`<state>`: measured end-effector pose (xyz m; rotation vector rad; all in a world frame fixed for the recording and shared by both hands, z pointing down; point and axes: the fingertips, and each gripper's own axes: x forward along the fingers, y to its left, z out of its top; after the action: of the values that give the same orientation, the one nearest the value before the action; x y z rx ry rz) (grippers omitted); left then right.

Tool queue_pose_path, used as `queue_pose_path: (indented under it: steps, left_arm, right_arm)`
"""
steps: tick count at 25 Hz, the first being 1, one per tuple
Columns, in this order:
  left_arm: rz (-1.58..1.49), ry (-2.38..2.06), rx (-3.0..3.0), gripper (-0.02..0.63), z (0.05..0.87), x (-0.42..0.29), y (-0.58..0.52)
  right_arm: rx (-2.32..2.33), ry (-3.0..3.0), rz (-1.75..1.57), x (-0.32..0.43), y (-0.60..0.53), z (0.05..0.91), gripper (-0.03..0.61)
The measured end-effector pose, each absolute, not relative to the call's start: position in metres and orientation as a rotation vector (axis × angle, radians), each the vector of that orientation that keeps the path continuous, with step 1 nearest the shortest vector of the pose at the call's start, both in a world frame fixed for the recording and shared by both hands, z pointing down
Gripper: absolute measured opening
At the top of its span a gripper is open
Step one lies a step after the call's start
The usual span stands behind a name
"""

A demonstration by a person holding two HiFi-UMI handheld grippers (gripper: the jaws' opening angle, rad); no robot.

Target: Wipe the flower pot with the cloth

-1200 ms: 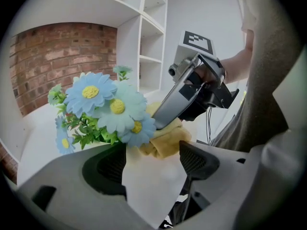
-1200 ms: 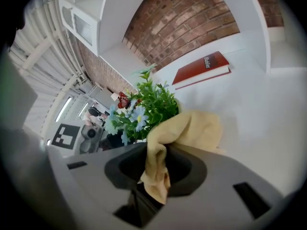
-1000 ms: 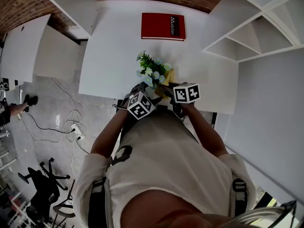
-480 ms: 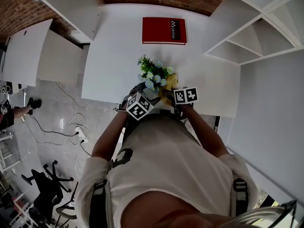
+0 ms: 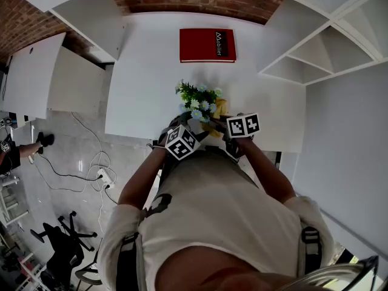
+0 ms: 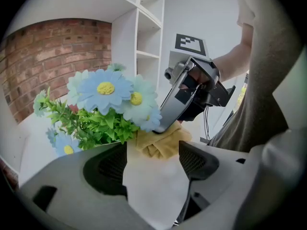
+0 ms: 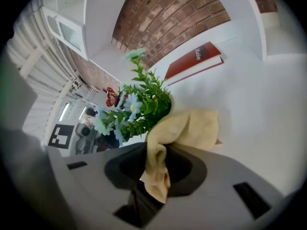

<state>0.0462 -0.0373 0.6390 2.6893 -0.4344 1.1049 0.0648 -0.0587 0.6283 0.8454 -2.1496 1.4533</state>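
**A:** Item one, flower pot (image 6: 153, 186). Location?

**B:** At the near edge of the desk (image 5: 139, 71), standing upright. Its white wall is clamped between the jaws of the left hand-held gripper (image 5: 182, 141). Whether the base rests on the desk cannot be told.

**A:** Item two, cloth (image 7: 192, 128)?

**B:** Yellow, pinched in the narrow jaws of the right hand-held gripper (image 7: 156, 174). Its loose bunch lies against the pot's top edge, under the flowers (image 6: 108, 92).

**A:** Bearing of the pot from the wiping gripper?

**B:** Just to its left and a little below. The left gripper is the nearer, being already on the pot. With the long axis vertical, strokes probably run down or round the wall.

**A:** Obstructions?

**B:** Blooms and leaves overhang the rim. The left jaws cover two sides of the wall.

**A:** Sundries?

**B:** Red book (image 5: 207, 45) on the far side of the desk, well apart. White shelves (image 5: 315, 47) to the right.
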Motion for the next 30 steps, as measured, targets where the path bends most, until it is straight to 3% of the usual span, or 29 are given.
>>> queue_pose_path:
  steps: [7, 19, 26, 30]
  left_arm:
    - [1.121, -0.537, 2.624, 0.344, 0.644, 0.009, -0.064]
    - [1.106, -0.446, 2.648, 0.344, 0.644, 0.038, -0.055]
    - [1.143, -0.627, 2.593, 0.344, 0.649, -0.013, -0.095]
    - [1.084, -0.587, 2.633, 0.344, 0.639, -0.007, -0.121]
  right_arm:
    - [0.858, -2.124, 1.456, 0.062, -0.065, 0.634, 0.109]
    - [0.914, -2.009, 1.520, 0.074, -0.064, 0.685, 0.109]
    - [0.928, -1.992, 1.523, 0.083, -0.061, 0.685, 0.109]
    - [0.906, -2.006, 1.435, 0.086, -0.061, 0.673, 0.109]
